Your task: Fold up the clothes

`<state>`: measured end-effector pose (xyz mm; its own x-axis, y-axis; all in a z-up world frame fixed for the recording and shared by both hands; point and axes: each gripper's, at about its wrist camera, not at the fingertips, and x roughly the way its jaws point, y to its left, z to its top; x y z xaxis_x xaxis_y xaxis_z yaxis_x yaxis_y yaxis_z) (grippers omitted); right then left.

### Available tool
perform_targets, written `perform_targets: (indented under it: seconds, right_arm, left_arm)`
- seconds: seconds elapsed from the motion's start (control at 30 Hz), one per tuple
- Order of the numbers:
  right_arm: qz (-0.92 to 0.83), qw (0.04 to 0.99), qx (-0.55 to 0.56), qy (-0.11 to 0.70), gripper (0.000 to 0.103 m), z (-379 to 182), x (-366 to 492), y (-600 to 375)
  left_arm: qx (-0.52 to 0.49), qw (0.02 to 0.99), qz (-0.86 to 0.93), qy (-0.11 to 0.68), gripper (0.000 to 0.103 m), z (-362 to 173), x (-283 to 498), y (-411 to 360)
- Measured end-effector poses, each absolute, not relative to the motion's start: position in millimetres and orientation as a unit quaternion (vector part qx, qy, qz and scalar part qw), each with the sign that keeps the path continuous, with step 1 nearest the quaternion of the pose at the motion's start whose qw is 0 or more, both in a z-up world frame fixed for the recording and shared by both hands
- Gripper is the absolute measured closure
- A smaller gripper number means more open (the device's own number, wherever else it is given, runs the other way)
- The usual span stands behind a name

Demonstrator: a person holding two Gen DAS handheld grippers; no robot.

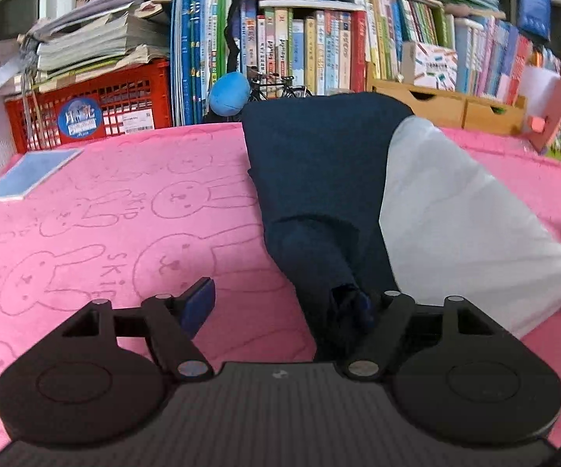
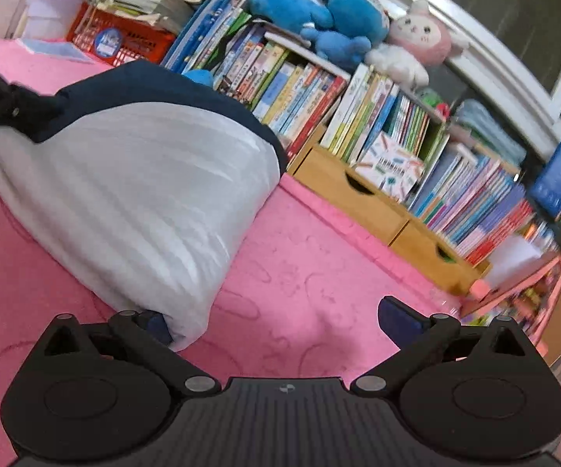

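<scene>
A folded garment of navy-blue and pale grey-white cloth [image 1: 358, 202] lies in a soft mound on the pink towel-like cover printed with rabbit outlines [image 1: 105, 225], which is spread over the tabletop. The navy part sits on the left of the bundle and runs along its far edge; the pale part bulges on the right.

The left gripper [image 1: 284, 303] stands with its fingers spread wide. One blue-padded finger [image 1: 198, 305] is out over the bare pink cover, while the other is half buried at the near navy fold of the garment. Nothing is pinched between them.

The right gripper [image 2: 272, 323] is likewise spread wide. Its left finger [image 2: 156, 325] is tucked against the near corner of the pale cloth, its right one hangs free above the cover, and it grips nothing.

Behind the cover stands a row of upright children's books [image 2: 319, 105], a red plastic crate [image 1: 93, 113] stacked with papers, low wooden drawers [image 2: 350, 194], and blue plush toys [image 2: 311, 11] on top of the books.
</scene>
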<state>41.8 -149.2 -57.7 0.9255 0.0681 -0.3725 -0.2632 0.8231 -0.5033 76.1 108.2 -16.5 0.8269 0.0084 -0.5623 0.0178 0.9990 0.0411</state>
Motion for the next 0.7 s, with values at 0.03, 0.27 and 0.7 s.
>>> perform_targets:
  seconds: [0.03, 0.27, 0.7]
  right_arm:
    - [0.092, 0.940, -0.277, 0.176, 0.001, -56.7, 41.8, -151.1]
    - [0.102, 0.938, -0.284, 0.172, 0.001, -52.6, 34.5, -147.2]
    - [0.098, 0.926, -0.336, 0.144, 0.001, -58.0, 35.4, -160.2]
  left_arm:
    - [0.032, 0.955, -0.003, 0.294, 0.027, -16.8, 73.6, 107.5]
    - [0.047, 0.958, 0.006, 0.281, 0.022, -20.5, 63.6, 107.5]
    - [0.048, 0.954, -0.039, 0.294, 0.001, -20.5, 64.1, 103.6]
